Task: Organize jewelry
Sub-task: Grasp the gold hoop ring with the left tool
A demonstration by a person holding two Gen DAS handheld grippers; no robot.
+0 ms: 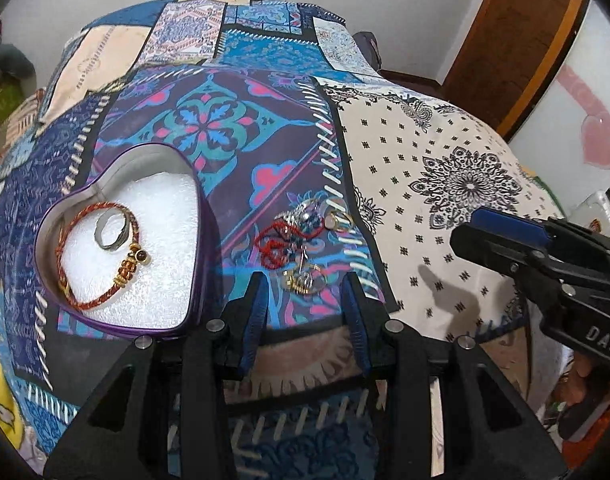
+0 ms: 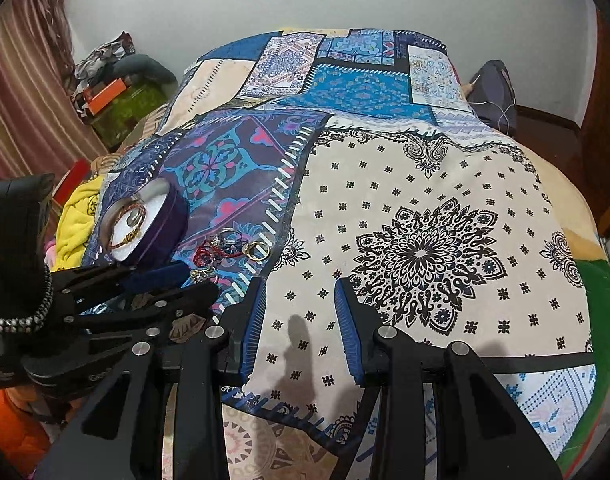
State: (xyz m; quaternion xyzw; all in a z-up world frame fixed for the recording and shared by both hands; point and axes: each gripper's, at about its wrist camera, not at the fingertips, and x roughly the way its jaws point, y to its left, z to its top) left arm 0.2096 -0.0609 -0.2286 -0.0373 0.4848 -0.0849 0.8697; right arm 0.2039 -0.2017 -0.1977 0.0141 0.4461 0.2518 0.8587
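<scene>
A purple heart-shaped tin with white foam lining sits on the patchwork bedspread. It holds a red-orange cord bracelet with gold beads and a silver ring. Right of it lies a loose pile of jewelry: red cord, silver pieces, gold rings. My left gripper is open and empty, its jaws just short of the pile's near end. My right gripper is open and empty over the cream patterned patch, right of the pile. The tin also shows in the right wrist view.
The bedspread covers the whole bed. A yellow cloth and boxes lie off the left edge. A dark bag sits at the far right, near a wooden door.
</scene>
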